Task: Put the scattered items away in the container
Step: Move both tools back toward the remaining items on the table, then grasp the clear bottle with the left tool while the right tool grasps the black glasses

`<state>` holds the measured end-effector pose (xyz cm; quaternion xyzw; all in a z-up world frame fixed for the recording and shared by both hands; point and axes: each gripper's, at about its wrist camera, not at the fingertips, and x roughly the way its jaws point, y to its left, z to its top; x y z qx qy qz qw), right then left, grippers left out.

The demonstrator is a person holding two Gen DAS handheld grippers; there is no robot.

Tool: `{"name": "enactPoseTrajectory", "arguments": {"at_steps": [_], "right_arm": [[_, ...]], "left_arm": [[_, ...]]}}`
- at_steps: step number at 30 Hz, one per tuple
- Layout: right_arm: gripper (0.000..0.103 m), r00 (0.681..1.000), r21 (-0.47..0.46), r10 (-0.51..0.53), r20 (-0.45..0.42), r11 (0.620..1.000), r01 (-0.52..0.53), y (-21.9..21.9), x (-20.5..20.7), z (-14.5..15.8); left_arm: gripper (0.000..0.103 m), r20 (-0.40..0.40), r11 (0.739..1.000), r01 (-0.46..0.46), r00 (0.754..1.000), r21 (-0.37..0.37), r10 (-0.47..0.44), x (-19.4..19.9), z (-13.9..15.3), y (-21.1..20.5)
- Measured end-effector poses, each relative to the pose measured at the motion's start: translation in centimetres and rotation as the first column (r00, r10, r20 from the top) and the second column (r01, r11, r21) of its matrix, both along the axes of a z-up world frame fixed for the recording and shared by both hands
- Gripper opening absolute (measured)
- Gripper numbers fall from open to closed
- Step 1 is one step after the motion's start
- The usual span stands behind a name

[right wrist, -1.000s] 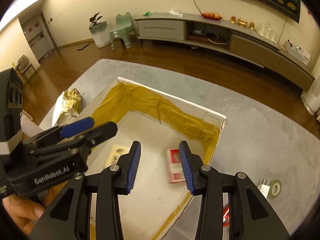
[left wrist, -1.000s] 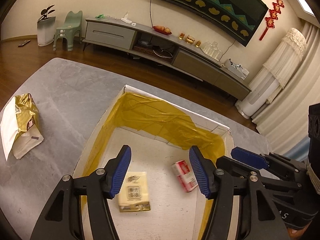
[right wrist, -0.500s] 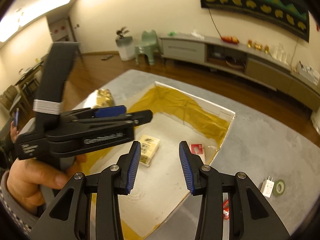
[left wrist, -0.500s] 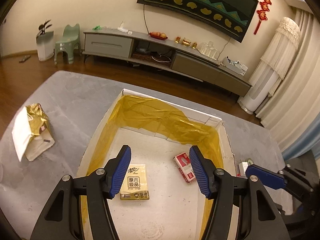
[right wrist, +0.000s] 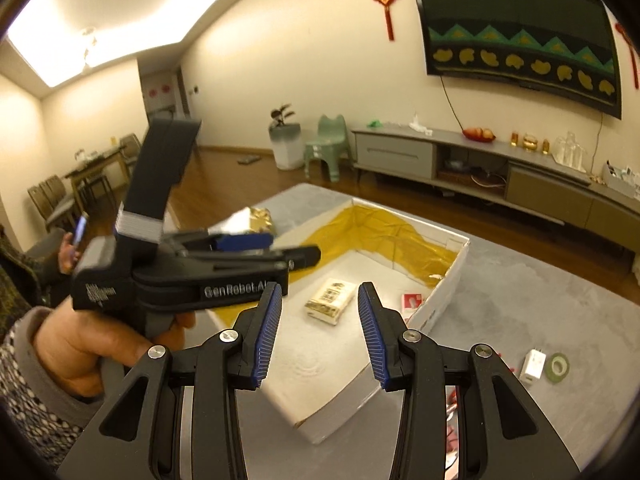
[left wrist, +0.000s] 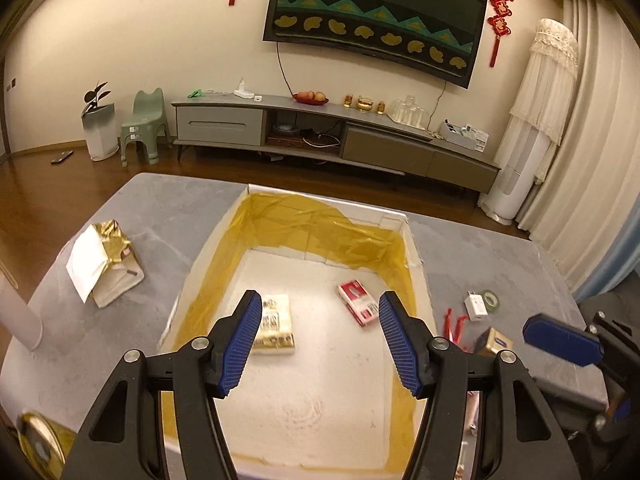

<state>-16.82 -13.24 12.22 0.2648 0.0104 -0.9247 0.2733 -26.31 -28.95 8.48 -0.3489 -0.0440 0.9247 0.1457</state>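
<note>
i've got both grippers held above the table with nothing in either one. my left gripper [left wrist: 320,338] has its blue pads spread wide and hangs over the near part of the container [left wrist: 416,264], a white box lined with yellow film along its far and side walls. through the gap i see two things lying on the box floor: a pale tissue pack [left wrist: 276,324] on the left, partly hidden behind my left pad, and a red and white packet [left wrist: 358,308] to the right, the two well apart. my right gripper [right wrist: 319,334] is also parted, a bit less wide, and sits over the box's near right corner; in its view my left hand [right wrist: 92,348] grips the left gripper's handle. still out on the grey table [left wrist: 160,208], right of the box, are a white plug adapter [left wrist: 475,307] touching or just beside a green tape roll [left wrist: 490,300], a red strip [left wrist: 454,322] near the box wall, and a small gold and blue box [left wrist: 494,342] close to my right gripper's tip. on the table's left side lies a gold and white bag [left wrist: 106,260], tipped over, well apart from the box. at the near left edge there's a gold round thing [left wrist: 38,444], too blurred for me to name.
</note>
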Motion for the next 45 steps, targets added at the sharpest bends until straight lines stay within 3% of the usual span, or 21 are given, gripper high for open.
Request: {"name": "enactPoseTrajectory", "arguments": {"at_steps": [8,16,22,30,35,40,45], "right_arm": [[0.042,0.998,-0.076,0.005,-0.064,0.997,-0.01,3.8,5.8,0.1],[0.043,1.0,-0.148,-0.019,-0.023,0.989,0.015,8.5,7.7,-1.3],[0.043,1.0,-0.101,-0.015,0.019,0.995,0.017,10.6,9.8,-3.2],[0.042,0.986,-0.016,-0.099,0.135,0.995,0.102,13.6,10.6,-7.3],[0.042,0.957,0.04,-0.185,0.222,0.983,0.181,15.5,9.5,-10.2],[0.043,0.905,0.099,-0.279,0.321,0.96,0.26,16.9,7.7,-13.5],[0.043,0.851,0.043,-0.319,0.417,0.942,0.332,18.7,6.0,-15.4]], "left_arm": [[0.062,-0.037,0.997,0.075,0.997,0.004,-0.075,5.6,-0.3,2.9],[0.062,-0.08,0.965,0.24,0.965,-0.102,-0.249,10.7,-1.0,8.9],[0.062,-0.016,0.934,0.345,0.937,-0.097,-0.348,13.6,-4.7,11.9],[0.062,0.149,0.896,0.421,0.904,-0.139,-0.401,13.8,-12.0,15.5],[0.062,0.202,0.889,0.442,0.888,-0.124,-0.413,13.4,-13.8,16.3],[0.062,0.23,0.887,0.441,0.885,-0.134,-0.406,13.1,-15.1,16.6],[0.062,0.221,0.894,0.425,0.894,-0.14,-0.39,12.6,-15.9,16.3]]}}
